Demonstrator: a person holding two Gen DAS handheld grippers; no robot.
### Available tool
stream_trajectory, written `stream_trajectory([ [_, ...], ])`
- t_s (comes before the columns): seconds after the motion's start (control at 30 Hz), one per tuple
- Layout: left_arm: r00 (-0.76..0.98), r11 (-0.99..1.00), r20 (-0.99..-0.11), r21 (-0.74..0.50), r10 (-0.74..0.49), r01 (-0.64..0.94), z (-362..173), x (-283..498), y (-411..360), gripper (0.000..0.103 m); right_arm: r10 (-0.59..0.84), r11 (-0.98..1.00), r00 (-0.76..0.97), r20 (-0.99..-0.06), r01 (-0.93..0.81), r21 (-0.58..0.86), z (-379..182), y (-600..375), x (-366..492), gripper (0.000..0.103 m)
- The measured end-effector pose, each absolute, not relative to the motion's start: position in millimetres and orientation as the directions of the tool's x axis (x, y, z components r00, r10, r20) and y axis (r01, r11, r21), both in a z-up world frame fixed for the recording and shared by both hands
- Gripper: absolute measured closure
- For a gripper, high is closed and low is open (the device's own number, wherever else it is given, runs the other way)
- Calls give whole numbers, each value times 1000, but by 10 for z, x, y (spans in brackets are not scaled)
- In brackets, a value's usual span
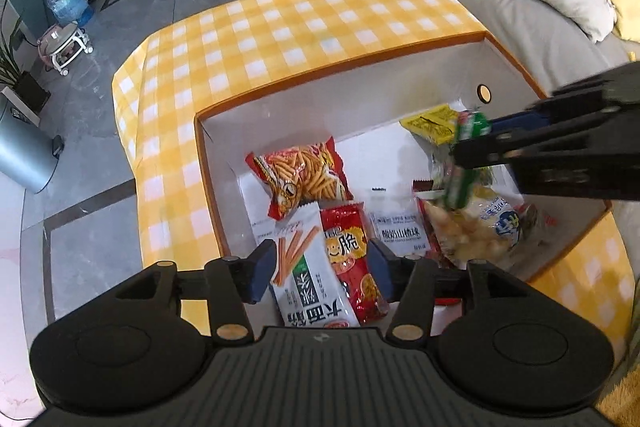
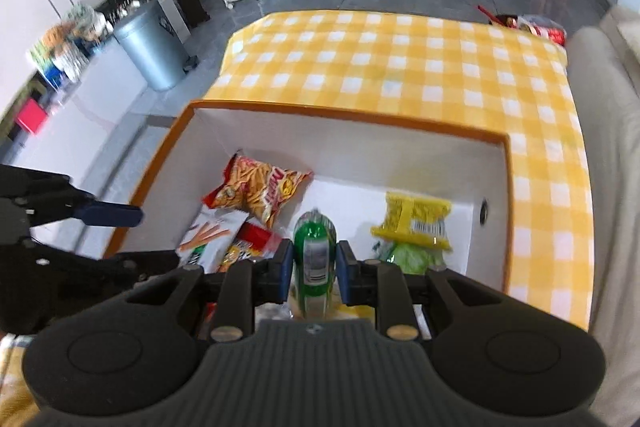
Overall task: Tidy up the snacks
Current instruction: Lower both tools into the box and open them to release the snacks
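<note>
Our right gripper (image 2: pixel 311 265) pinches the green-topped snack bag (image 2: pixel 314 255) over the white box (image 1: pixel 340 95), its jaws pressed on the bag's neck; our left gripper (image 1: pixel 322 267) hangs with jaws spread above the white stick-snack packet (image 1: pixel 308 267) and red packet (image 1: pixel 350 255); the orange chip bag (image 1: pixel 304 175) lies further in.

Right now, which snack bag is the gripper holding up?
The green-topped clear bag, pinched by the right gripper above the box. The stick-snack bag, red bag and yellow packet lie loose inside.
</note>
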State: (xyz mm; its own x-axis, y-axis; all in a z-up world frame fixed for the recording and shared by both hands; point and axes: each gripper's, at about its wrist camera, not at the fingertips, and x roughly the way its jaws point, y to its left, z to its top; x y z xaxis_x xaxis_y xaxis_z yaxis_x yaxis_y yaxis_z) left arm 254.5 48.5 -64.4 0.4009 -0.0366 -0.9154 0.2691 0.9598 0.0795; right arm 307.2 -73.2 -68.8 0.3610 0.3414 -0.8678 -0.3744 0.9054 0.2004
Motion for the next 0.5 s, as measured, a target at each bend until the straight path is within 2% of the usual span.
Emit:
stream_trajectory([
  [0.2,388,954,-921,84,-36,287,-780,2592,473,40,285,884,368,-885,-457,95,-869,-419,3176,84],
  [0.5,354,956,-935,71,-36,284,-908,2680,488,39,243,863,315,-918,-501,56,-1175,-213,3325,84],
])
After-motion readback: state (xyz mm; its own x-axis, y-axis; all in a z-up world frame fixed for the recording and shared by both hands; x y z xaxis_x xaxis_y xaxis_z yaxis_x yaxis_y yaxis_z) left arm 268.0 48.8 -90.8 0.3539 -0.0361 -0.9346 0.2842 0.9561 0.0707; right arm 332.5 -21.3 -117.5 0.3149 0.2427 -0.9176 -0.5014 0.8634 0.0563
